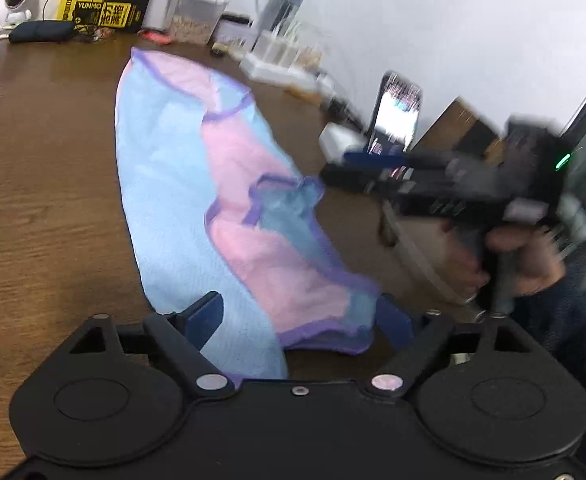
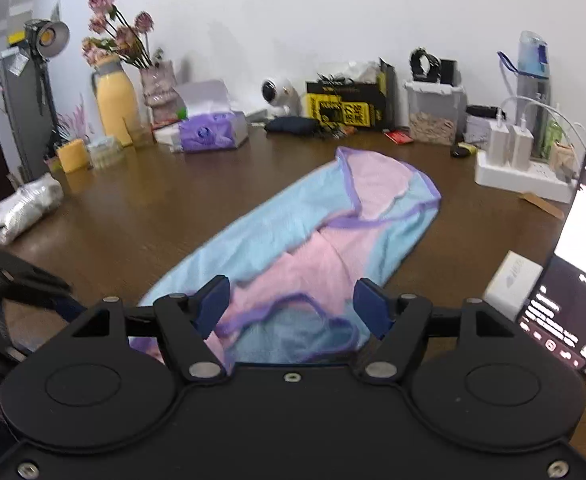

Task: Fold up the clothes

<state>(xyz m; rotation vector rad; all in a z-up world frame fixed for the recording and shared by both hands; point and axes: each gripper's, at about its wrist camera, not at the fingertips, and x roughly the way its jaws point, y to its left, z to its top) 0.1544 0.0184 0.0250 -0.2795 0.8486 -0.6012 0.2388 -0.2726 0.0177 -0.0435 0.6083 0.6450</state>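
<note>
A light-blue and pink garment with purple trim lies stretched out in a long, loosely folded strip on the brown wooden table. My left gripper is open just above its near end, with the cloth running between and under the blue fingers. My right gripper is also open, hovering over the other end of the garment with nothing pinched. In the left wrist view the right gripper appears blurred at the right, held by a hand.
A phone on a stand, a white box and a power strip stand to the right. Along the back wall are a tissue box, a yellow bottle, flowers, a small camera and a clear container. A silvery bag lies at left.
</note>
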